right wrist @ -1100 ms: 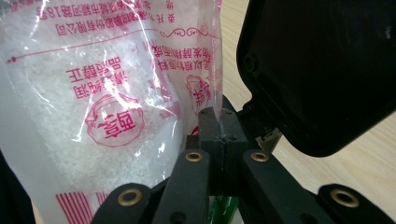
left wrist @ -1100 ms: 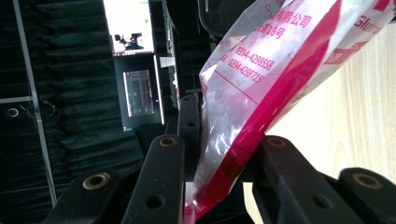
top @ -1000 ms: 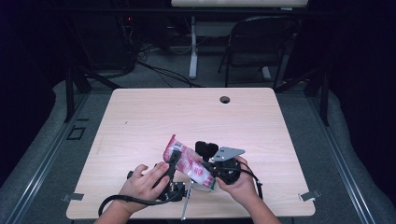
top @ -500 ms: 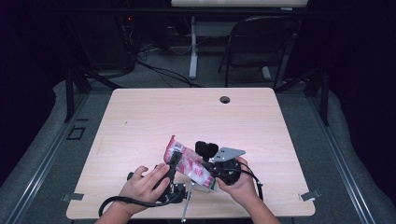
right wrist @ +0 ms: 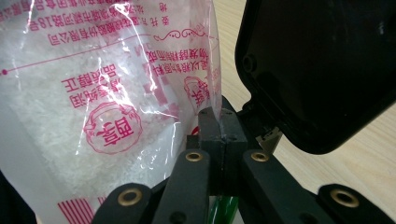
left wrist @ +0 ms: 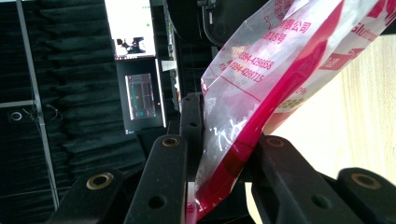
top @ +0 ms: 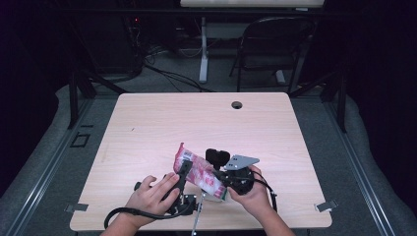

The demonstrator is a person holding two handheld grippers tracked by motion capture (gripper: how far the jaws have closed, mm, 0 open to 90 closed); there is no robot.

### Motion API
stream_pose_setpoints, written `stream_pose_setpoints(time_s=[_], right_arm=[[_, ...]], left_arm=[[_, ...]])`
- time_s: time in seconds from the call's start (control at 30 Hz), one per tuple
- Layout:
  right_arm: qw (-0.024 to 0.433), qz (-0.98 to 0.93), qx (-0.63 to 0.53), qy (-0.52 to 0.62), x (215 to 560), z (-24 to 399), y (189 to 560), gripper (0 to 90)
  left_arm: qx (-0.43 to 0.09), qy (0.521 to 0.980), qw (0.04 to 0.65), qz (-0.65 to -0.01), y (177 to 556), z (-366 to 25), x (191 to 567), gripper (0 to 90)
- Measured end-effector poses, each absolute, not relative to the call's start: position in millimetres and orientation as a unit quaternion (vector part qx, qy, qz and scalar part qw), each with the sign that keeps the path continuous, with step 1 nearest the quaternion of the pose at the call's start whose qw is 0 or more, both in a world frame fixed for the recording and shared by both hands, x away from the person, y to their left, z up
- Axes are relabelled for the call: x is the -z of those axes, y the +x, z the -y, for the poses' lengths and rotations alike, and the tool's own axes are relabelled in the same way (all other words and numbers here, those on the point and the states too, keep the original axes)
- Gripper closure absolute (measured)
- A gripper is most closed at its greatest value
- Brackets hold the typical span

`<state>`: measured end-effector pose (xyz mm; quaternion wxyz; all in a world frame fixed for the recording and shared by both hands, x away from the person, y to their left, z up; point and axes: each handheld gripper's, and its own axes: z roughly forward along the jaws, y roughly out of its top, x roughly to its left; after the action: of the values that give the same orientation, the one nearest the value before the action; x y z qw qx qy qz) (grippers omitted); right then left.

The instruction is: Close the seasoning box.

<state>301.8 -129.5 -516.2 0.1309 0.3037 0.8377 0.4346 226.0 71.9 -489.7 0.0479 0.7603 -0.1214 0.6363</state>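
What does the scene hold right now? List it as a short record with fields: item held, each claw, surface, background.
item held: red and clear plastic bag of white grains, raised over the table
left claw: jaws either side of the bag's edge
right claw: shut on the bag's edge
surface: light wooden table with a cable hole
background: black folding chair

the red-printed bag point(right wrist: 107, 93) is thin, glossy clear plastic, creased and glinting, with white grainy contents showing through. clamped on its edge, the right gripper point(right wrist: 223, 123) is matt black plastic with brass-coloured rivets. under the bag, the table point(top: 162, 118) is pale, smooth wood-grain laminate.
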Motion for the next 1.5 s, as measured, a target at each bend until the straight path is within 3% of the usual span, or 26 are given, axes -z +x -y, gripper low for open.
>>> stream_pose_setpoints(time_s=[0.87,1.5], right_arm=[[0.134,-0.839,-0.434,0.300,515.2,128.8,301.3,90.0],[0.135,-0.841,-0.432,0.296,515.4,126.0,300.8,90.0]], left_arm=[[-0.641,0.755,0.059,0.127,229.0,-70.7,486.8,79.2],[-0.620,0.776,0.087,0.075,229.2,-84.7,496.0,79.2]])
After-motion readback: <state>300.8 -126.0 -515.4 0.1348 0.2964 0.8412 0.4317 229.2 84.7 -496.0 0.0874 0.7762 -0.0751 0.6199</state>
